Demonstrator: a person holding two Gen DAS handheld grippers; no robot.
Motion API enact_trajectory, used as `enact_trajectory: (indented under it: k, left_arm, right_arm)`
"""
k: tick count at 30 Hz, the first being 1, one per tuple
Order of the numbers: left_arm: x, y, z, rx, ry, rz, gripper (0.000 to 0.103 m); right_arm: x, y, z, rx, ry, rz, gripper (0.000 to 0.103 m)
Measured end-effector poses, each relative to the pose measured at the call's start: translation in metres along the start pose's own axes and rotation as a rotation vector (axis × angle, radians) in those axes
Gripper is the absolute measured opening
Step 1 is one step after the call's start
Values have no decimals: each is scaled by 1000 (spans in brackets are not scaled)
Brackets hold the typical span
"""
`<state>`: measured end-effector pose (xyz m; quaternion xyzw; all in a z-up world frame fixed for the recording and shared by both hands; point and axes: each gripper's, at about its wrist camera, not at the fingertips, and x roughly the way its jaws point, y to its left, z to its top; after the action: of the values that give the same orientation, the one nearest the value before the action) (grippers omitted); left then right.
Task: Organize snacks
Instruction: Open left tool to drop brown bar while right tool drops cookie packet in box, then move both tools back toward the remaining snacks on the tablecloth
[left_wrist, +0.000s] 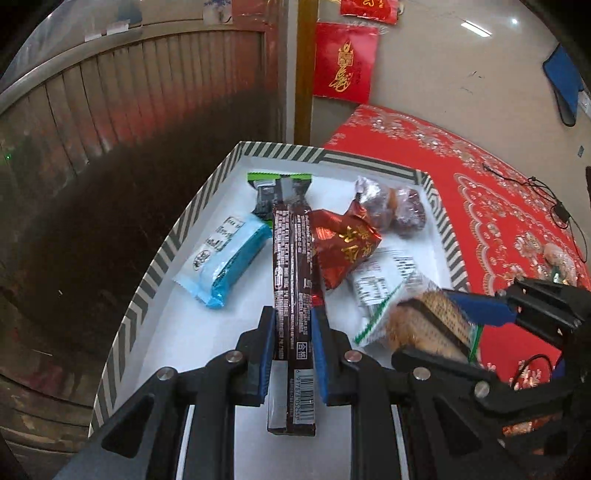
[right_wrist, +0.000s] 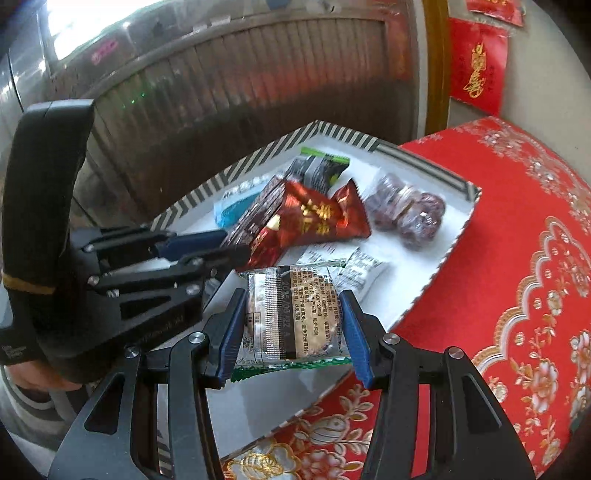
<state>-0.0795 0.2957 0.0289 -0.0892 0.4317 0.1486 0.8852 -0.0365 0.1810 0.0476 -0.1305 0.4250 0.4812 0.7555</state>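
A white box (left_wrist: 147, 291) with a striped rim sits on a red cloth; it also shows in the right wrist view (right_wrist: 458, 236). My left gripper (left_wrist: 293, 317) is shut on a long brown bar (left_wrist: 291, 280) and holds it over the box. My right gripper (right_wrist: 295, 306) is shut on a clear biscuit packet (right_wrist: 295, 317) above the box's near corner; the packet also shows in the left wrist view (left_wrist: 428, 317). Inside the box lie a blue packet (left_wrist: 229, 258), a red foil packet (left_wrist: 343, 243), a green-edged dark packet (left_wrist: 269, 192), wrapped dark sweets (left_wrist: 391, 206) and a white labelled packet (left_wrist: 384, 277).
The red patterned tablecloth (right_wrist: 517, 280) spreads to the right of the box. A ribbed wooden cabinet front (left_wrist: 129, 92) stands behind and to the left. Red paper decorations (left_wrist: 343, 62) hang on the wall. A black cable (left_wrist: 554, 206) lies on the cloth at right.
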Motion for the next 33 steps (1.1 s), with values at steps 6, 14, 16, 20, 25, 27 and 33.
enact_trajectory:
  k: [6,14,16,20,25,27,33]
  left_arm:
    - [7,3,-2,3,14,34,22]
    - [7,1,-2,11,-1,88,44]
    - [5,4,-1,-9,-11,90,60]
    - [-7,7,1,-28,-57,125,77]
    - [-20,-5,4,2,-99,140,83]
    - [-25,-14,6,11,-113,128,86]
    - [-38,-58,14,50,-161,62,96]
  right_arm:
    - [8,6,-4,-41,37,-22,50]
    - [9,9,-7,-69,27,-55,52]
    - [5,11,-6,-83,20,-59,52]
    - [-8,6,-6,-56,-24,-29,52]
    - [-31,-6,-10,4,-82,-10,52]
    - [-45,-11,-13,20,-105,-23,52]
    - [-93,-47,-40,94,-154,-106,59]
